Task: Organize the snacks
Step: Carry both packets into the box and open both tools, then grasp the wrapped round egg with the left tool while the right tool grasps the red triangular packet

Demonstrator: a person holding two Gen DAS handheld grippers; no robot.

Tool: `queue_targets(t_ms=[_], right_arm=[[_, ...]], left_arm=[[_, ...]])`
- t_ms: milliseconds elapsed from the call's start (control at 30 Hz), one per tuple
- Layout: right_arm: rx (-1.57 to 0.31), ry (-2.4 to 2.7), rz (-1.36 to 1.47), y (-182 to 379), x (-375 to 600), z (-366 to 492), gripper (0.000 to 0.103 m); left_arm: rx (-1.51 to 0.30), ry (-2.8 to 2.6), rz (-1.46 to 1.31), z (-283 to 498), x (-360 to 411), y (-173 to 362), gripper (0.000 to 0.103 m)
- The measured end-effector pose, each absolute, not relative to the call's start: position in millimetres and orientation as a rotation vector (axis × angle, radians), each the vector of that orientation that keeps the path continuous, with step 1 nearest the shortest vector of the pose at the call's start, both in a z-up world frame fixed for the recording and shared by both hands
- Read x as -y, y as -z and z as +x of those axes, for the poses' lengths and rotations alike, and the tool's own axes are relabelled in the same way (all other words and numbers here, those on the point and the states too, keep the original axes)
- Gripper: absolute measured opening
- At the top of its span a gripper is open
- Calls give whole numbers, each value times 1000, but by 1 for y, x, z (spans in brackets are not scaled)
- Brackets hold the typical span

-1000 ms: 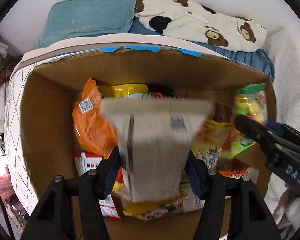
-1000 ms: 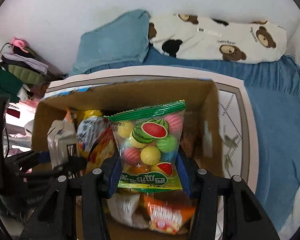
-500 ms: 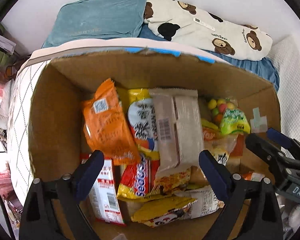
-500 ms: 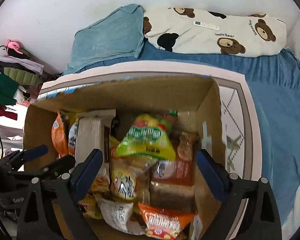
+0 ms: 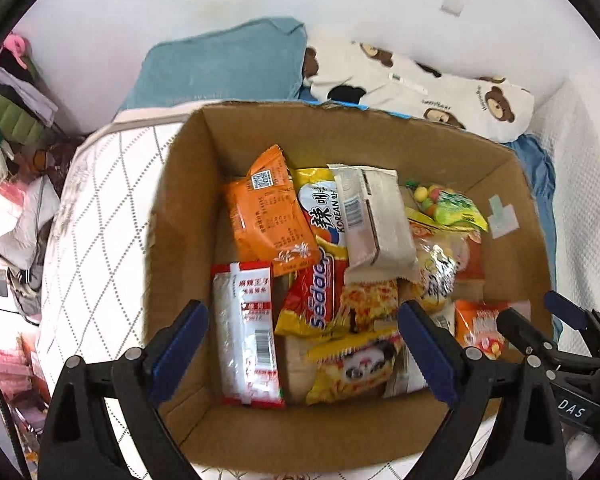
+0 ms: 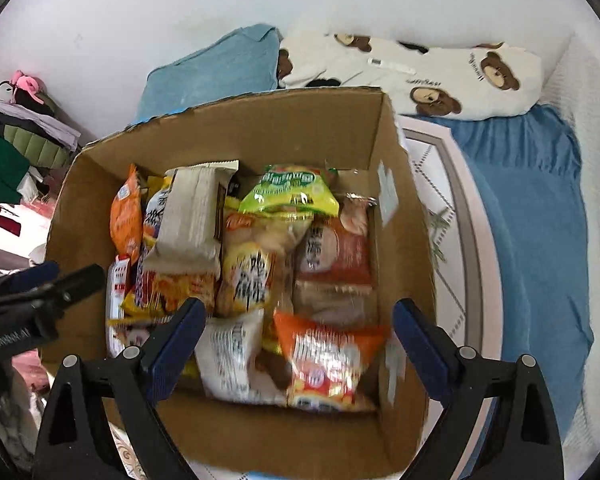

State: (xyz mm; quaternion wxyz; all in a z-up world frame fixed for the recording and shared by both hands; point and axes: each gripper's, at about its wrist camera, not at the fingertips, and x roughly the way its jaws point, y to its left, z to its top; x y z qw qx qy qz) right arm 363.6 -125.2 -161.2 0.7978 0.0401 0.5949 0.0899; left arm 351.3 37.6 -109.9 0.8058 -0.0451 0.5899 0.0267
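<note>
Both packets dropped — claws empty over the box!

The left claw [image 5: 300, 354] and right claw [image 6: 296, 354] hang released, where a second ago each pinched a snack. The pale grey oblong wrapper [image 5: 374, 224] now lies in the brown cardboard box [image 5: 188, 208], long axis running twelve to six, barcode end towards twelve. The green fruit-candy bag [image 6: 290, 194] rests at one o'clock of the pile, its long axis nine to three. Two more snacks are stowed, so my guess is fresh pickups come next.

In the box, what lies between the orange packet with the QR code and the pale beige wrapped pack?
A yellow noodle packet with a white-and-blue "KOREAN" label lies between the orange packet and the beige pack, seen in the left wrist view.
</note>
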Motion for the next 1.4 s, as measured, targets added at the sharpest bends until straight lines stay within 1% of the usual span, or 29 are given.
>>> queue_targets(t_ms=[167, 433, 833, 1133, 1400], right_arm=[[-1213, -156, 79, 139, 123, 327, 97], [-1058, -108, 44, 91, 118, 269, 100], [-902, -104, 28, 41, 118, 177, 101], [-825, -83, 33, 11, 126, 127, 101], [-798, -77, 61, -1, 130, 113, 101]], left_arm=[[-1179, -34, -70, 316, -35, 87, 97], [-1040, -33, -53, 251, -35, 49, 97], [-931, -46, -51, 172, -35, 14, 97], [-862, -19, -46, 137, -28, -4, 97], [-878, -18, -53, 132, -32, 3, 97]])
